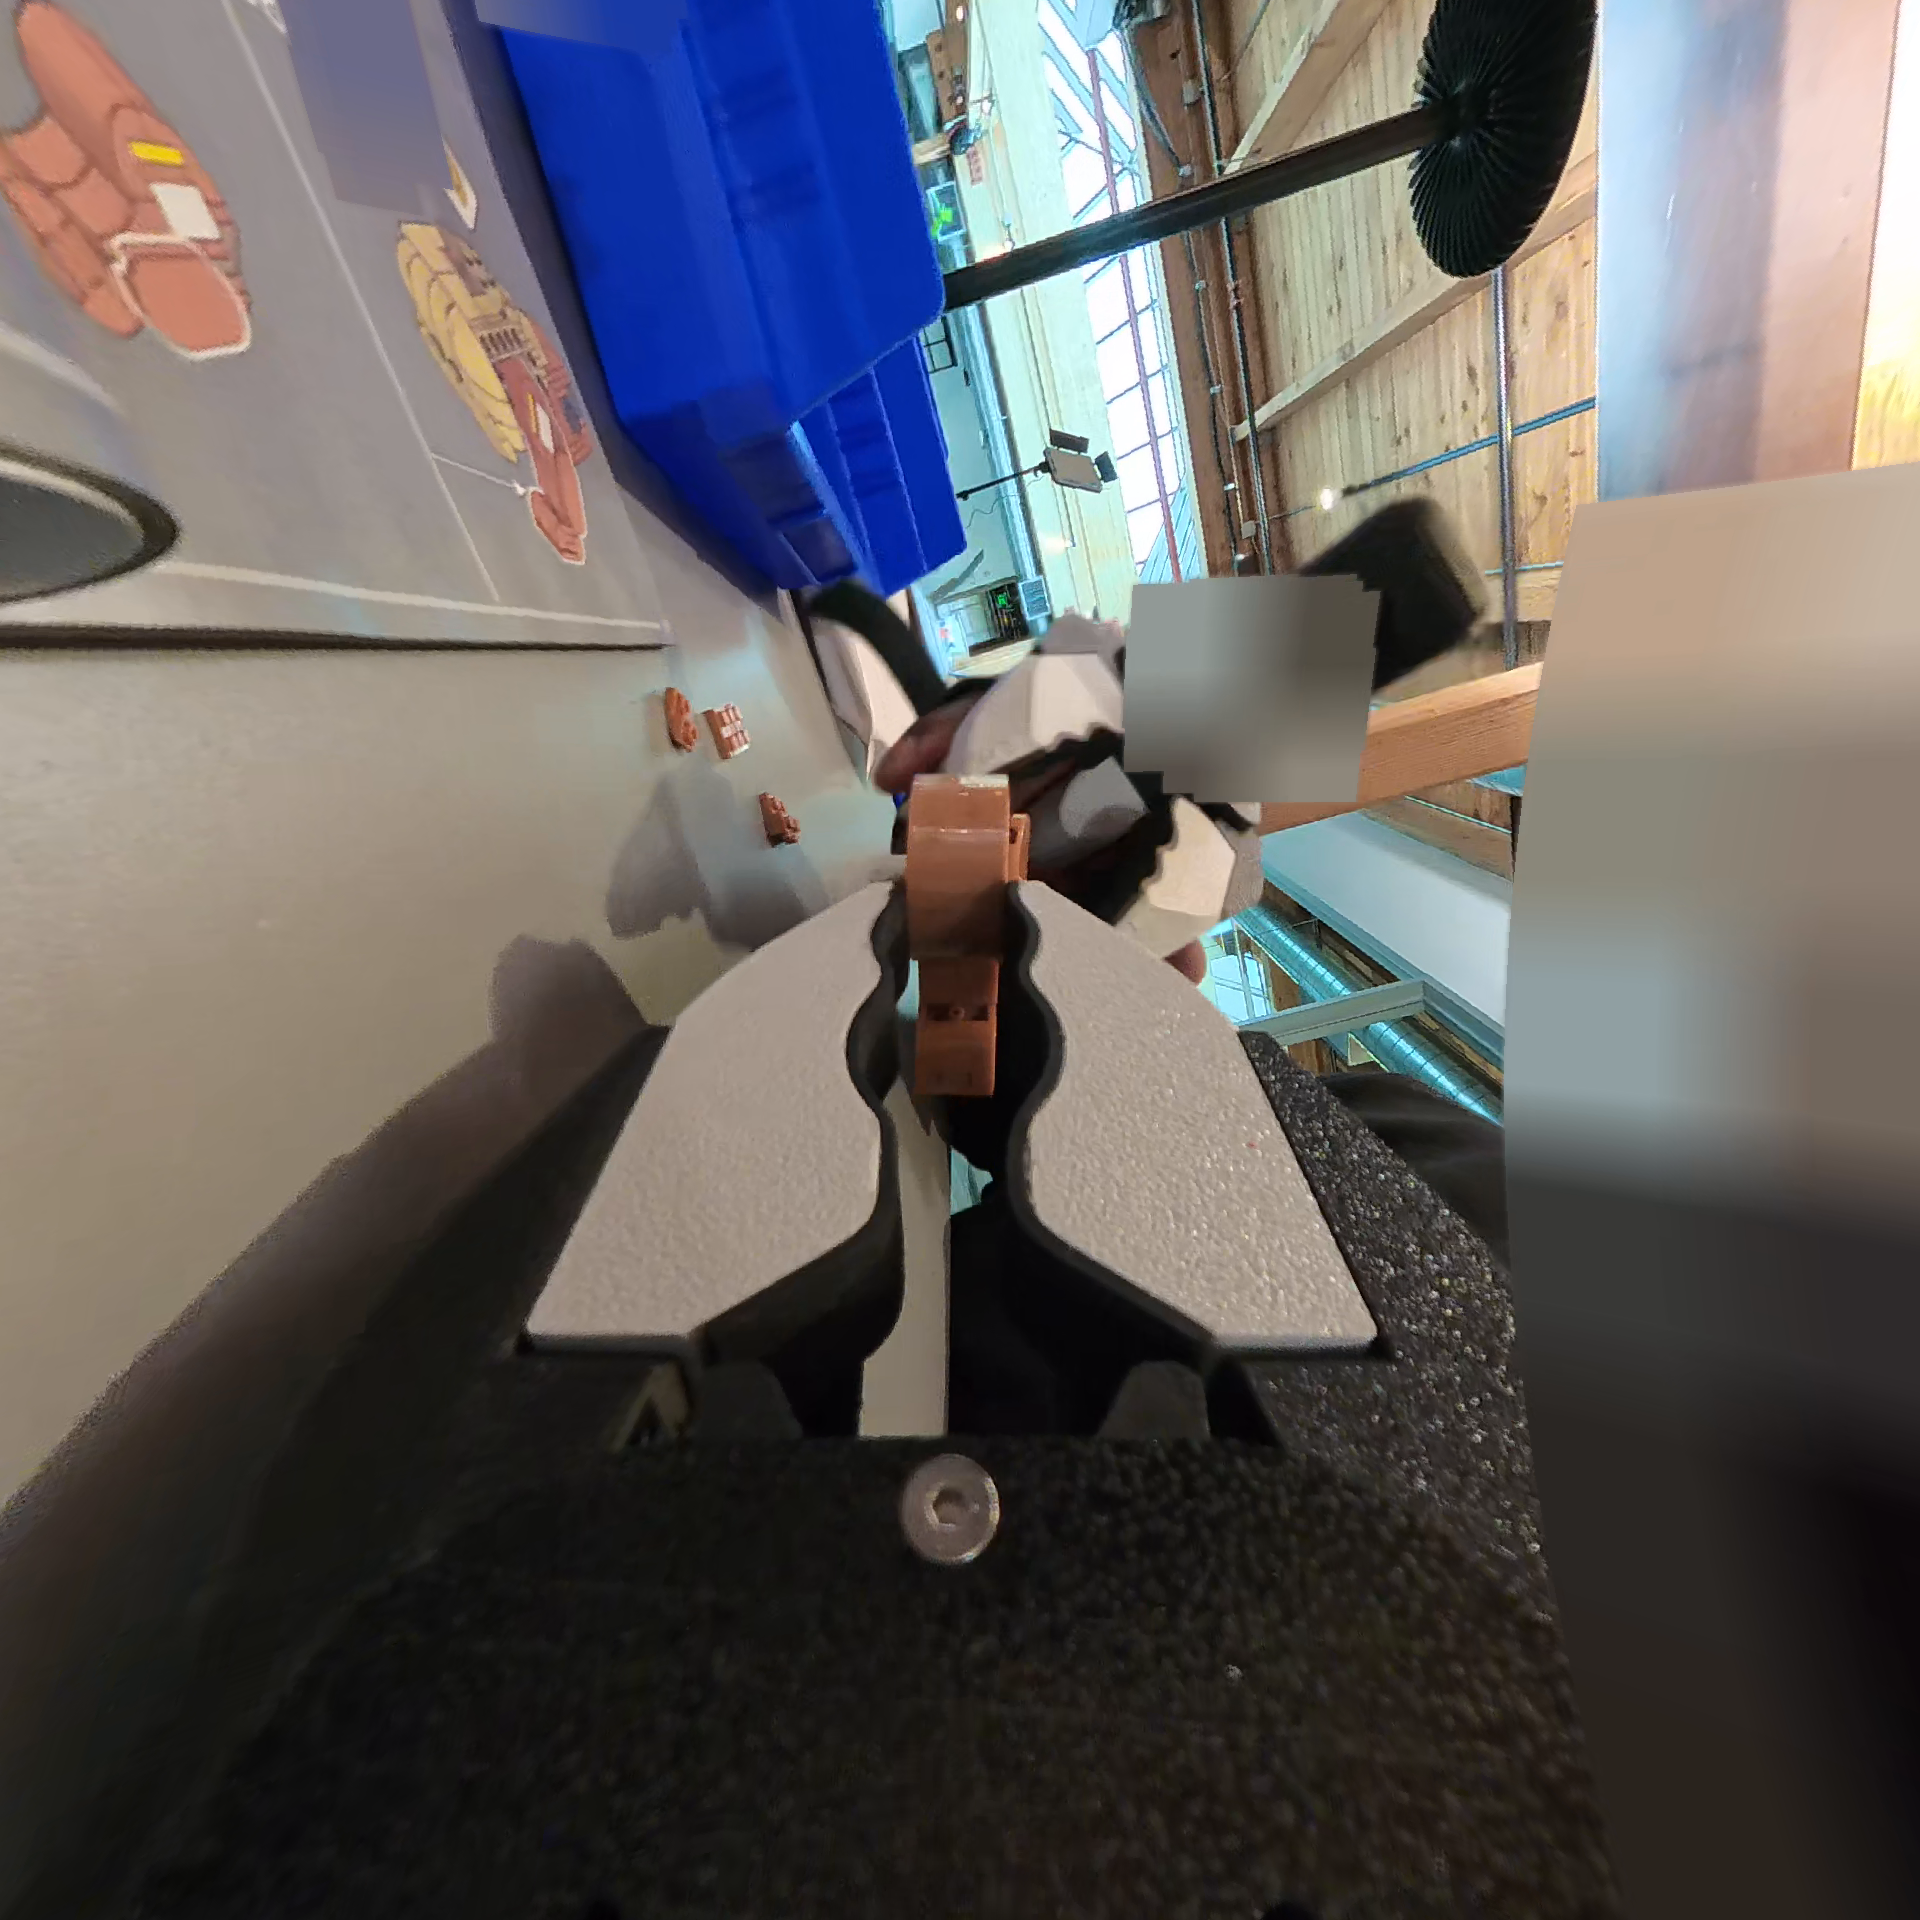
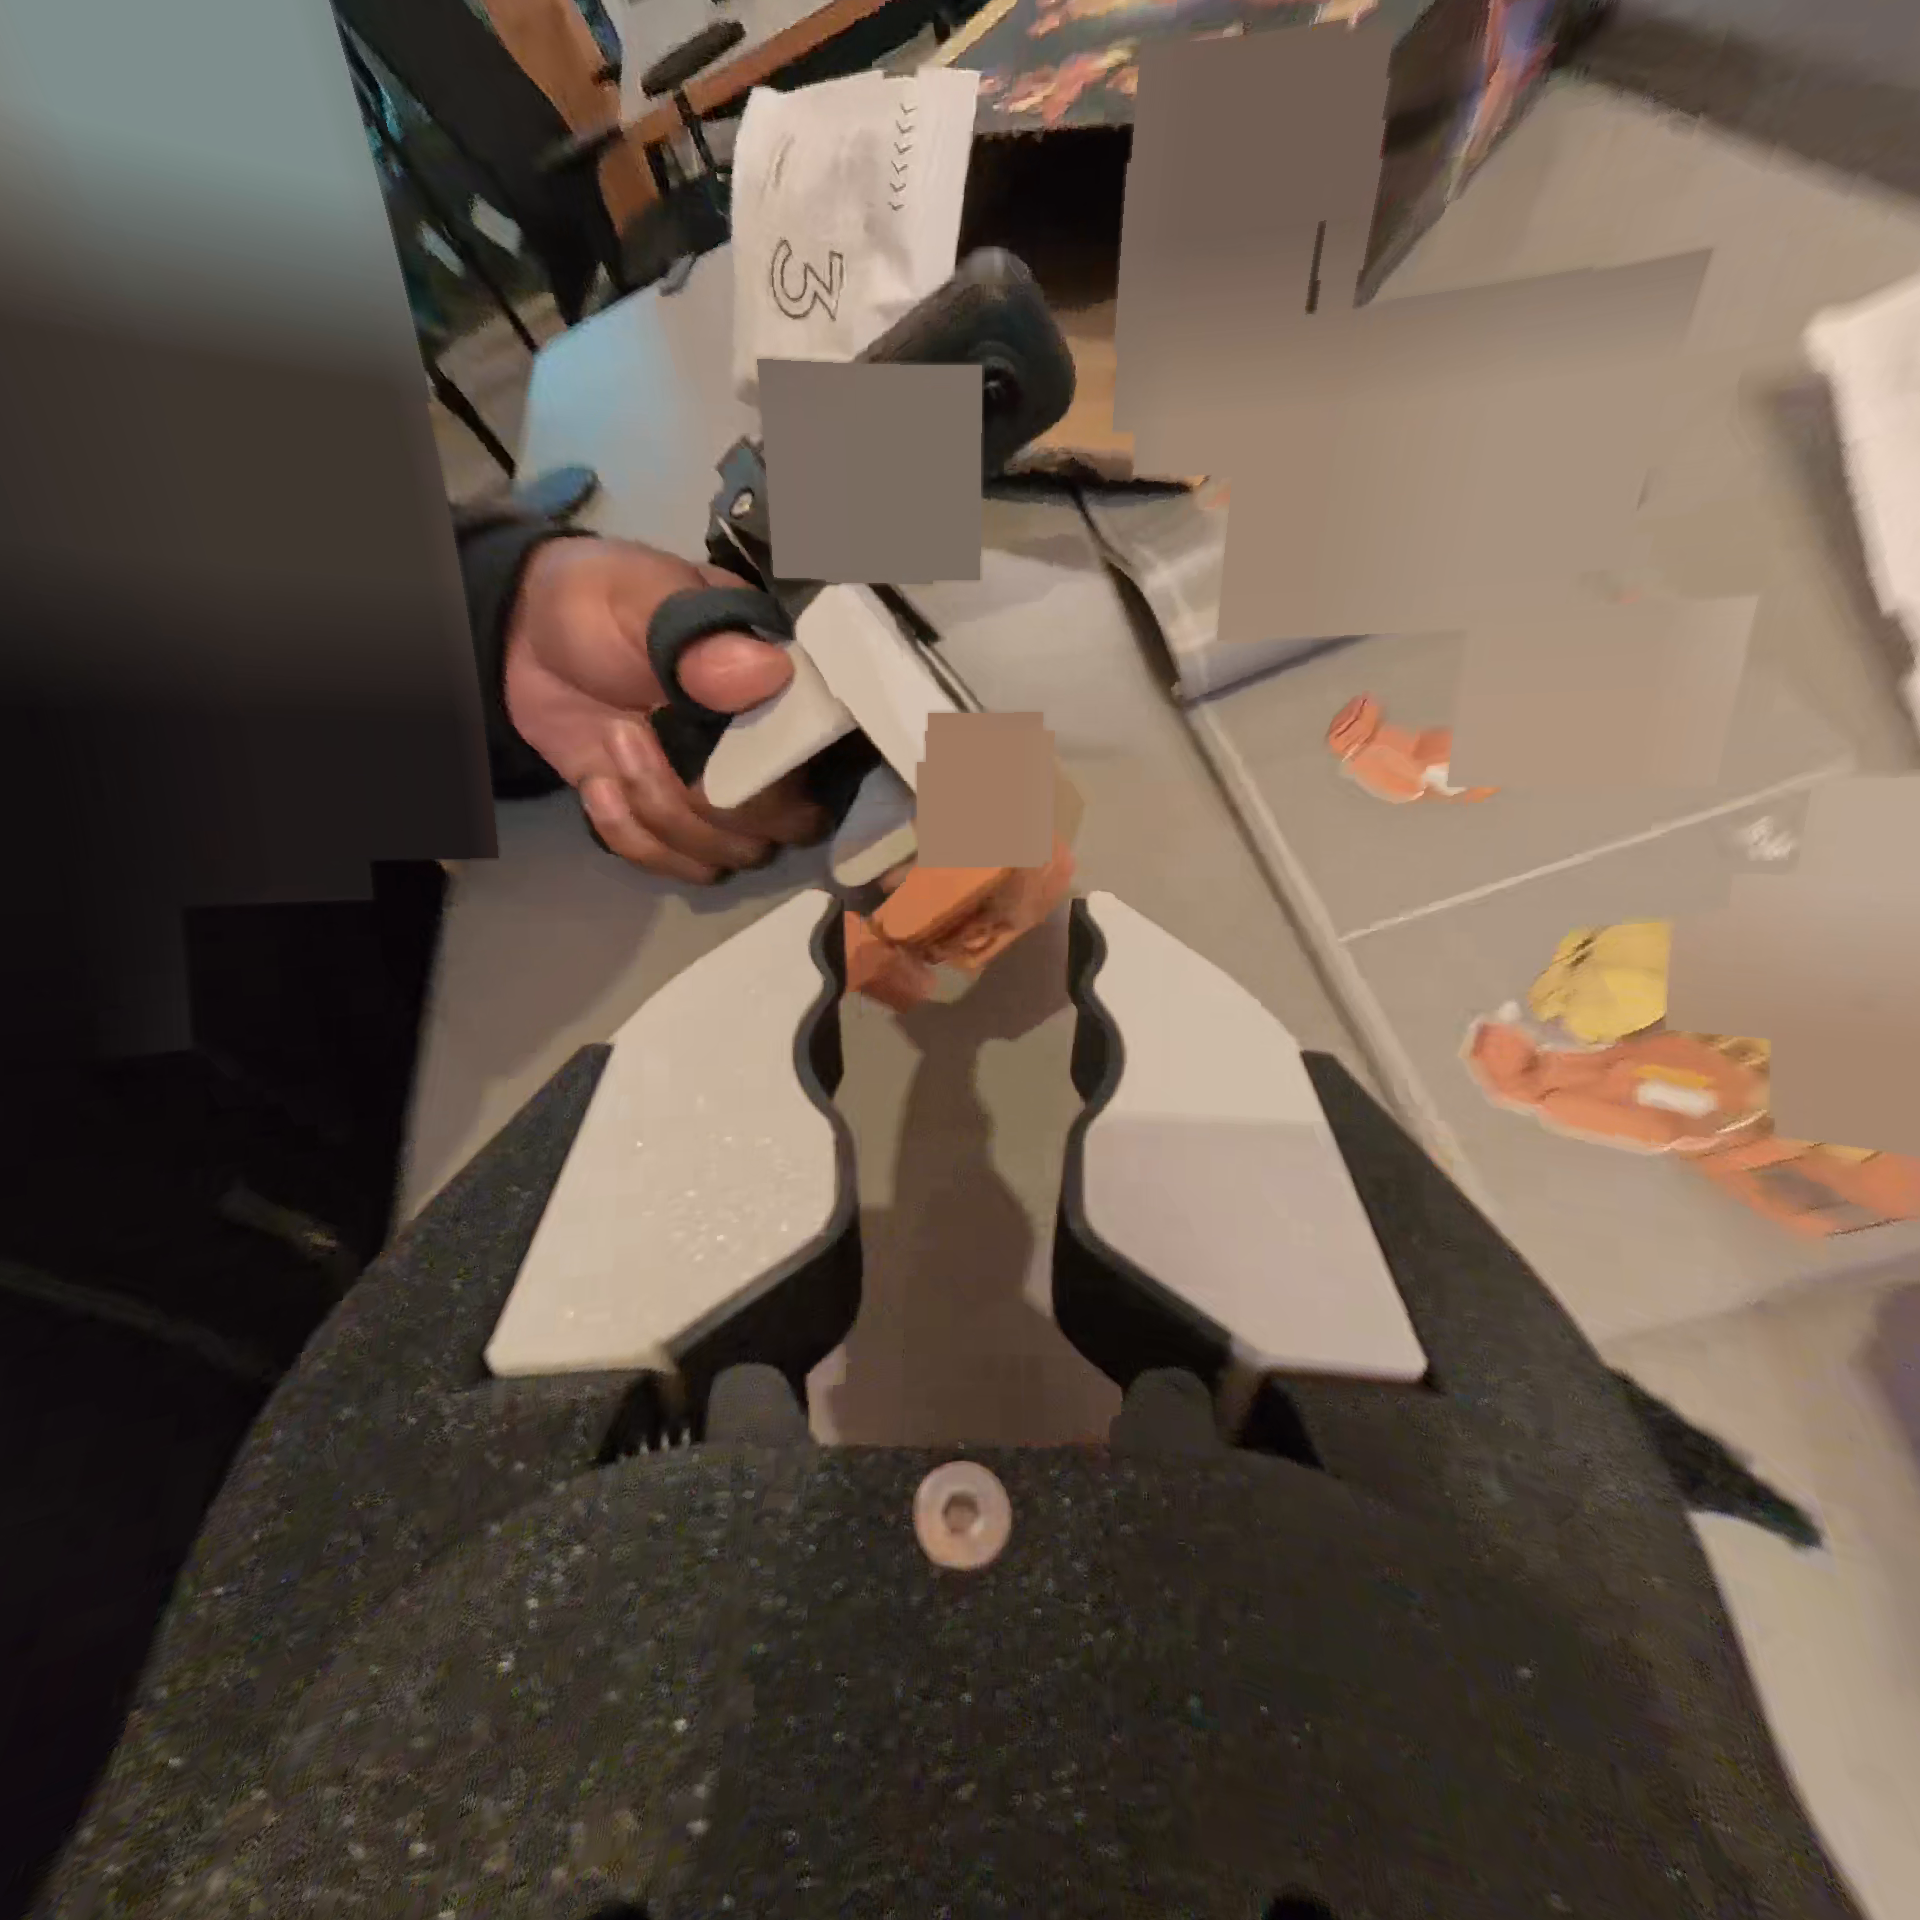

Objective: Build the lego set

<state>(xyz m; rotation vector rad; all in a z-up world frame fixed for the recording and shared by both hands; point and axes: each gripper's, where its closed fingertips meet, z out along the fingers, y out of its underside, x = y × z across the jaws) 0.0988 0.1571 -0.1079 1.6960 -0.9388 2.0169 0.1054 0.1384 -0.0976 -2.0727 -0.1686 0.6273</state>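
Observation:
My left gripper (image 1: 956, 906) is shut on a brown brick assembly (image 1: 958, 831), a rounded piece on a narrower stem that stands out past the fingertips. In the right wrist view the same assembly (image 2: 940, 899) hangs from the left gripper's white fingers (image 2: 862, 717), which a hand (image 2: 603, 686) holds. My right gripper (image 2: 956, 909) is open around the assembly's lower end; its right pad stands clear of it, and its left pad is close beside it. The right gripper's fingers (image 1: 1195, 873) show just behind the assembly in the left wrist view.
Three small brown pieces (image 1: 727, 727) lie on the grey table (image 1: 312, 831). A printed building sheet (image 2: 1558, 935) lies to the right. Blue bins (image 1: 727, 260) stand at the table's far side. A white paper bag (image 2: 842, 208) stands behind. My two grippers' fingertips are within a few centimetres of each other.

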